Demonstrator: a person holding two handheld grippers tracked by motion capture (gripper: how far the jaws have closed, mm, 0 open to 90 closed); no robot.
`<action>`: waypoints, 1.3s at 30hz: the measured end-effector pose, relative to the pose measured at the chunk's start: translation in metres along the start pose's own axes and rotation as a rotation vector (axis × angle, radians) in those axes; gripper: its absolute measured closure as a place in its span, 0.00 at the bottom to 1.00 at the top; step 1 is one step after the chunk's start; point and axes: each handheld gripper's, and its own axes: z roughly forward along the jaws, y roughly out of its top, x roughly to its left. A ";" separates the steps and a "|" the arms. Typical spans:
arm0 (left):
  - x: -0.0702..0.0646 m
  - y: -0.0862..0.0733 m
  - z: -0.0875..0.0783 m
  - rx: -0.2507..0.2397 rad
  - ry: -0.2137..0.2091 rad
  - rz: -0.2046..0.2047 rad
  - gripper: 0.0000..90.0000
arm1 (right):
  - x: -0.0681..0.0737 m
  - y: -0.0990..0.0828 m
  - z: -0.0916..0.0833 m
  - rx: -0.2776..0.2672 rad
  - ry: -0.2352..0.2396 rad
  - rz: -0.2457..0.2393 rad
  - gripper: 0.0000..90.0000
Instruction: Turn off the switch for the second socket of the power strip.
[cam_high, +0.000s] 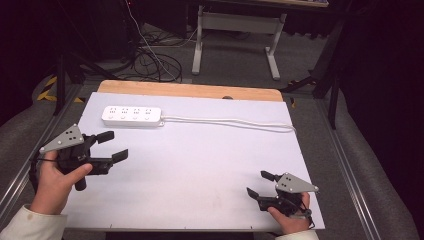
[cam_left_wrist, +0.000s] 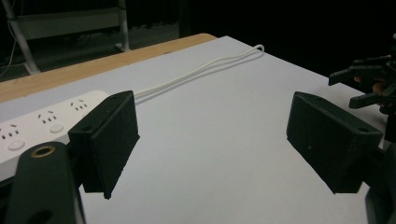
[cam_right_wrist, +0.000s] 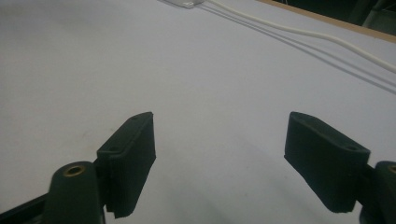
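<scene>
A white power strip lies at the back left of the white table top. Its white cable runs right to the table's far right edge. My left gripper hovers open at the left, in front of the strip, with nothing between its jaws. In the left gripper view the strip lies just behind the left jaw, and the cable stretches away. My right gripper rests open near the front right corner, nothing in it. The right gripper view looks across bare table toward the cable.
A wooden strip borders the table's far edge. Beyond it on the floor stand a white desk frame and a tangle of cables. Metal rails run along both sides of the table.
</scene>
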 end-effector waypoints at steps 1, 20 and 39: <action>0.000 -0.004 0.000 0.000 0.000 0.006 0.19 | 0.000 0.000 0.000 0.000 0.000 0.000 0.28; -0.010 -0.060 0.001 0.051 0.010 0.021 0.18 | 0.001 0.000 0.000 0.001 0.003 -0.008 0.28; -0.010 -0.107 0.003 0.085 0.014 0.007 0.19 | 0.002 0.000 0.000 0.002 0.011 -0.014 0.28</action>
